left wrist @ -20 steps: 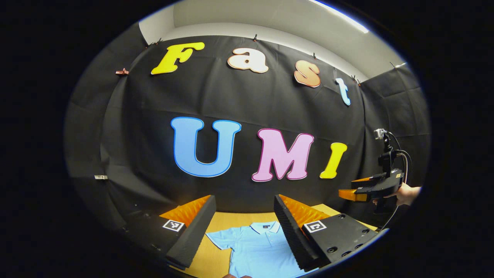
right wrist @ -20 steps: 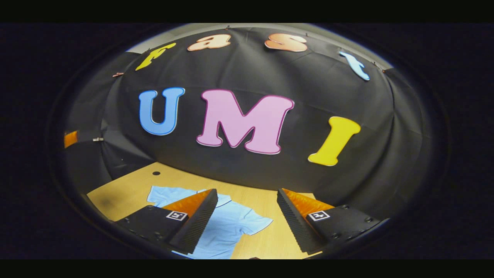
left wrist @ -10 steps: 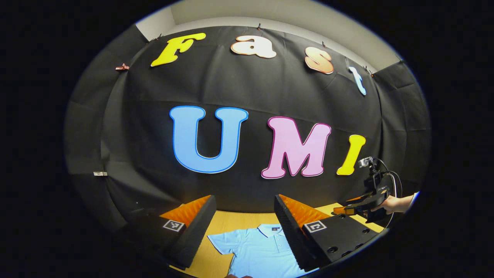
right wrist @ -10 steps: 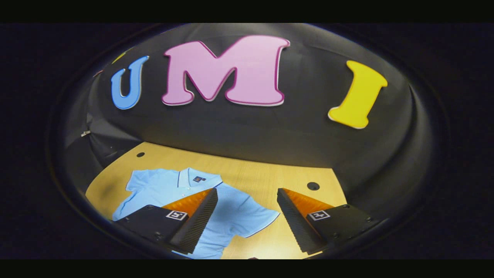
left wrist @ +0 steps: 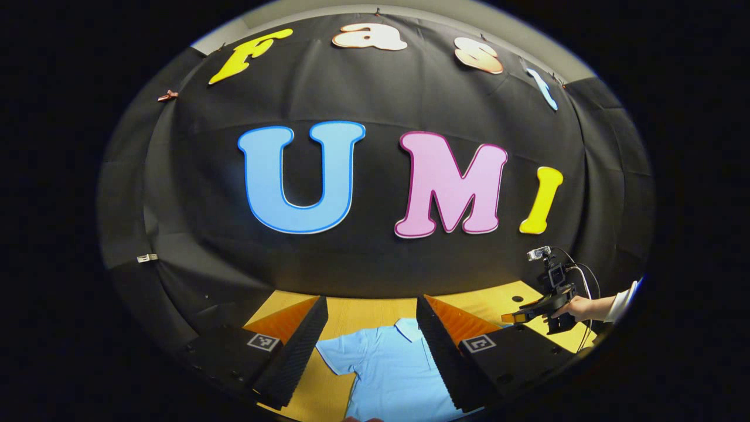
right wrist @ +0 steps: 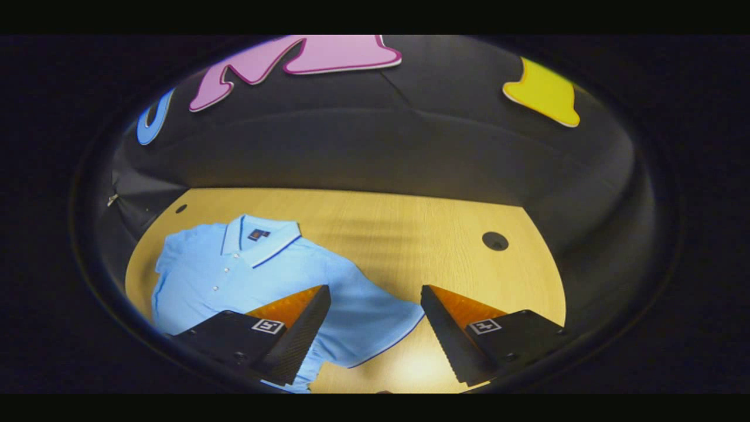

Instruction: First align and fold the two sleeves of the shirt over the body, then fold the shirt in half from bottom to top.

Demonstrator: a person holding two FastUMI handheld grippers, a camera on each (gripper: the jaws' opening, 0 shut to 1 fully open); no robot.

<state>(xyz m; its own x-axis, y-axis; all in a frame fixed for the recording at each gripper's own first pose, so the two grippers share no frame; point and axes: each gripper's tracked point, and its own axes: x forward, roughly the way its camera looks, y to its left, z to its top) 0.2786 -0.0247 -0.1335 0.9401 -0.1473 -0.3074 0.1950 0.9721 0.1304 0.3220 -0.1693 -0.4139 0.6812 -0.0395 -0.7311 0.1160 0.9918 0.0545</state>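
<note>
Left gripper (left wrist: pixel 369 346): fingers spread wide, holding nothing, poised above the light blue polo shirt (left wrist: pixel 389 375). Right gripper (right wrist: pixel 375 328): likewise wide open and empty, above the shirt's sleeve (right wrist: pixel 375 325); in the left gripper view it appears farther off, held by a hand (left wrist: pixel 577 306) over the worktop's right part. The shirt lies flat and unfolded on the wooden worktop (right wrist: pixel 410 234), collar toward the far edge, bare wood on its right. A round hole (right wrist: pixel 495 240) sits near the far right corner.
</note>
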